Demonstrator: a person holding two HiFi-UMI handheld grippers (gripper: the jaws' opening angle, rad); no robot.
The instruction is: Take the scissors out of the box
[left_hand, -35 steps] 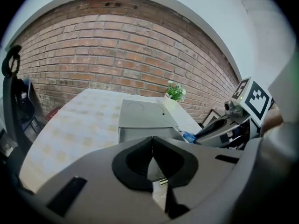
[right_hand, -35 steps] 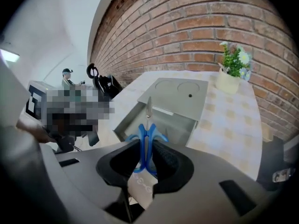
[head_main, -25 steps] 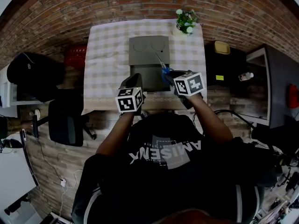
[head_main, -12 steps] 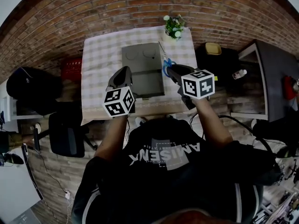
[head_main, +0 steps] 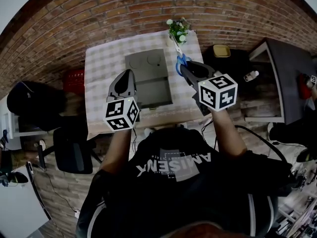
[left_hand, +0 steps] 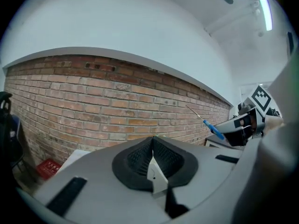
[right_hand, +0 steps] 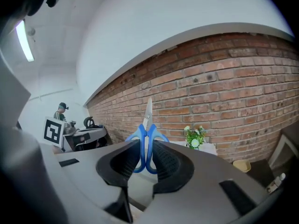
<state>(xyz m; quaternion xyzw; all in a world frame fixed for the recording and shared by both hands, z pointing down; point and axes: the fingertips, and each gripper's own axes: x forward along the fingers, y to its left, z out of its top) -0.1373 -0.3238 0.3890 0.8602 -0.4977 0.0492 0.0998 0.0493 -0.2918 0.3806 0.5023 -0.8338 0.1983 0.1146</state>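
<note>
Both jaws of the right gripper (right_hand: 145, 148) clamp the scissors (right_hand: 148, 110) by their blue handles, blades poking out past the tips. Left gripper (left_hand: 153, 143): jaws pressed together, nothing between. Beneath both, the grey box (head_main: 148, 78) sits on the checked table (head_main: 101, 66).

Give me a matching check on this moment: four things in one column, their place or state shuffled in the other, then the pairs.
Things
1. blue-handled steel scissors
2. grey box with its lid open
3. small potted plant with white flowers
4. left gripper

Place or state
a. jaws together, nothing between them
b. far corner of the checked tablecloth, by the brick wall
c. clamped by the handles in the right gripper, held up above the table
d. on the cloth, between the two grippers

Pairs: 1-c, 2-d, 3-b, 4-a
</note>
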